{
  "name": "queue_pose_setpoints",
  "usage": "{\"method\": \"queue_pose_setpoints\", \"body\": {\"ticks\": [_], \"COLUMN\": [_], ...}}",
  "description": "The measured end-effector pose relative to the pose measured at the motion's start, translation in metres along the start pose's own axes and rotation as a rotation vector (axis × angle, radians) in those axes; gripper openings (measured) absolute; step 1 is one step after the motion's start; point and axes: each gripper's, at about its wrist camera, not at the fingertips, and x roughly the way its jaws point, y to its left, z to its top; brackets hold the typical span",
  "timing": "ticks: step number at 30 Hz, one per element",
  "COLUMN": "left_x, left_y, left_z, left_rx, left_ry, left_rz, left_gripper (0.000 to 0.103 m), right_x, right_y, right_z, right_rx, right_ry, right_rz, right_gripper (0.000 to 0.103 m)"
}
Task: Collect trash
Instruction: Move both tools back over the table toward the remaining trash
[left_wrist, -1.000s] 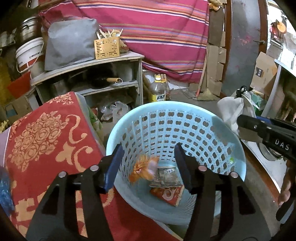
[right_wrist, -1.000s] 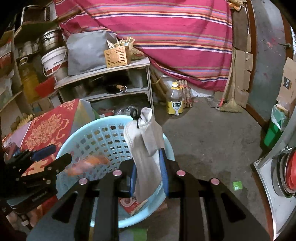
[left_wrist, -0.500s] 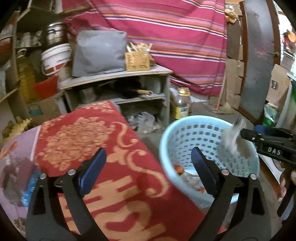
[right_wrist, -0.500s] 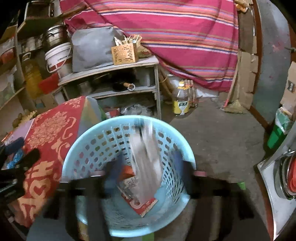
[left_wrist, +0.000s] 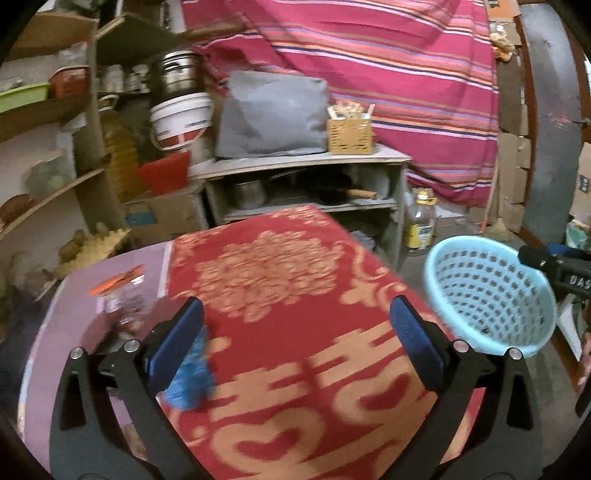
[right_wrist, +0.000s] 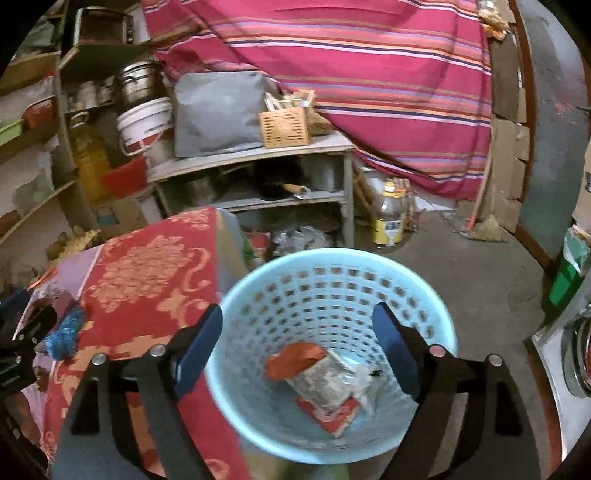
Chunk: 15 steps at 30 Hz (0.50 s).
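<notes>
Left wrist view: the left gripper has just opened wide and holds nothing. Steer it slowly to the blue wrapper at lower left.

Right wrist view: the right gripper (just opened, empty) hangs over the basket, trash inside.

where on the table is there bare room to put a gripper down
The red patterned cloth is bare between the blue crumpled wrapper and the basket-side edge. Crowded: the purple strip with the orange-labelled packet. The blue basket holds trash.
</notes>
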Motion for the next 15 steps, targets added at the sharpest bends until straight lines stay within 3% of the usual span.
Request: {"method": "queue_pose_setpoints", "body": {"ticks": [9,12,15], "left_x": [-0.014,-0.015,-0.014], "left_y": [0.077,0.102,0.122], "left_z": [-0.03,-0.042,-0.056], "left_rx": [-0.075,-0.111,-0.137], "left_ry": [0.041,0.061,0.09], "left_rz": [0.122,0.152,0.161], "left_gripper": [0.098,0.098,0.098], "right_x": [0.002,0.003,0.002], "right_y": [0.064,0.08,0.095], "right_z": [-0.011,-0.014,-0.016], "right_rx": [-0.086,-0.112,-0.133], "right_ry": [0.008,-0.001,-0.016], "right_rz": [0.035,0.02,0.024], "right_gripper": [0.085,0.093,0.094]}}
